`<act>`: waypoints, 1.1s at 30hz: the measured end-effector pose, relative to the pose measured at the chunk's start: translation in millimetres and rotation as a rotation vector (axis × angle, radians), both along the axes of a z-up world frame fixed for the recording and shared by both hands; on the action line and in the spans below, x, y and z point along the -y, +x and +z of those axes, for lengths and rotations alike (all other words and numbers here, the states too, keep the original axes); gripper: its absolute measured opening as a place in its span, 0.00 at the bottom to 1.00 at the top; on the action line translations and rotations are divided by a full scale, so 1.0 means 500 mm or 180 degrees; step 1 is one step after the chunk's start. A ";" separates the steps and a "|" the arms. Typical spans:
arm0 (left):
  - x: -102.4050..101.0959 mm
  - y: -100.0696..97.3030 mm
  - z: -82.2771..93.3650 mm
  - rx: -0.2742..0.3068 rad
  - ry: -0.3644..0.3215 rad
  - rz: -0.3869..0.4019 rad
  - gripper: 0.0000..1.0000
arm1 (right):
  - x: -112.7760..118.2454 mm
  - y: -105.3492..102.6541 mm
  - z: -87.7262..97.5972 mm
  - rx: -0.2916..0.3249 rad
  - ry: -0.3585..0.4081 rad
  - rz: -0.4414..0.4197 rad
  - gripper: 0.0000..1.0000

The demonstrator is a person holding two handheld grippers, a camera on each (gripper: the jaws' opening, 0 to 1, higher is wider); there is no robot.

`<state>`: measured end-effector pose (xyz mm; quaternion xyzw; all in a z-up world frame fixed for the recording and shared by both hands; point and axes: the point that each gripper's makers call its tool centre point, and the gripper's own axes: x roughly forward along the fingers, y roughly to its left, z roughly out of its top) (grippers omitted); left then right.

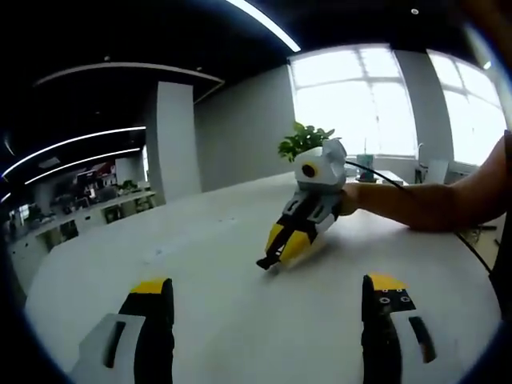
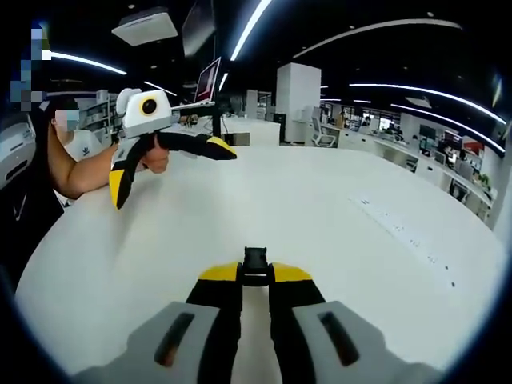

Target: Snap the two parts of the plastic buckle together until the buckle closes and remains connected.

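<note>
Two tools: right tool [image 2: 255, 276] clamps buckle part [image 2: 255, 261]; left tool [image 1: 268, 292] wide apart, holding nothing; plant [image 1: 304, 138] behind.

The table [image 2: 376, 264] has a smooth white top with a soft satin sheen, brightest toward its far edge under the windows. The right gripper [image 2: 255, 276] looks like moulded plastic: matt black jaws, yellow tips, pale grey housings (slightly glossy). Between its tips sits a small buckle part [image 2: 255, 261] of dull black plastic. The left gripper [image 1: 268, 300] has the same plastic finish.
</note>
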<state>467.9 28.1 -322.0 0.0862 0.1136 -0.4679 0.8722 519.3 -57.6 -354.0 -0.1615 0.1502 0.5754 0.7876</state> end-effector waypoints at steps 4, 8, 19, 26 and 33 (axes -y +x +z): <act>-0.001 0.000 0.000 -0.0026 -0.0020 -0.0001 0.99 | -0.001 0.010 0.000 0.0016 -0.0017 -0.0083 0.10; 0.004 -0.006 0.011 -0.0089 -0.0169 -0.0052 0.99 | 0.001 0.015 -0.001 0.0020 -0.0046 -0.0130 0.10; -0.002 -0.004 0.006 -0.0108 -0.0150 -0.0033 0.99 | -0.010 0.041 0.033 0.0123 0.0047 -0.0127 0.10; 0.002 -0.005 0.008 -0.0076 -0.0130 -0.0029 0.99 | 0.003 0.042 0.034 0.0115 0.0070 -0.0126 0.10; 0.004 -0.006 -0.001 -0.0101 -0.0085 -0.0046 0.99 | 0.000 0.056 0.036 0.0114 0.0092 -0.0129 0.10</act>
